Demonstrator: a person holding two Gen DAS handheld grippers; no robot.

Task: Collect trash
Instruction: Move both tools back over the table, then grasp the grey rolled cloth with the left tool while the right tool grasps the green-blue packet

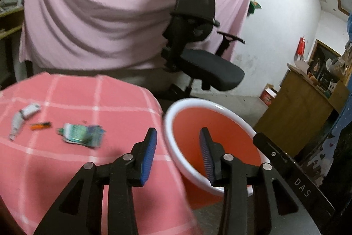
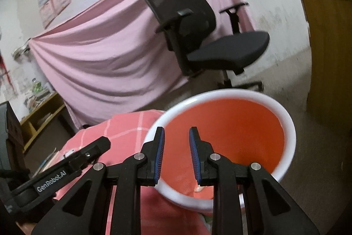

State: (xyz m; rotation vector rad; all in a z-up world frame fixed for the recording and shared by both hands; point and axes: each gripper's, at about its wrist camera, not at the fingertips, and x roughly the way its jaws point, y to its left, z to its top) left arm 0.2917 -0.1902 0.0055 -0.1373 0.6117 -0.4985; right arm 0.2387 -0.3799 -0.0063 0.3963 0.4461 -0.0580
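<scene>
Both grippers hang with jaws spread and nothing between them: the left gripper [image 1: 178, 151] over the edge where the pink checked tablecloth [image 1: 92, 100] meets the orange bin [image 1: 220, 124], the right gripper [image 2: 177, 149] over the bin's white rim [image 2: 154, 131]. Three bits of trash lie on the cloth, well left of the bin: a crumpled green-and-blue wrapper [image 1: 81, 132], a small orange stick [image 1: 40, 125], and a grey-white squeezed tube [image 1: 23, 117], though blur makes that last one uncertain. A black office chair [image 1: 198, 36] stands behind, before a pink sheet [image 1: 99, 14].
</scene>
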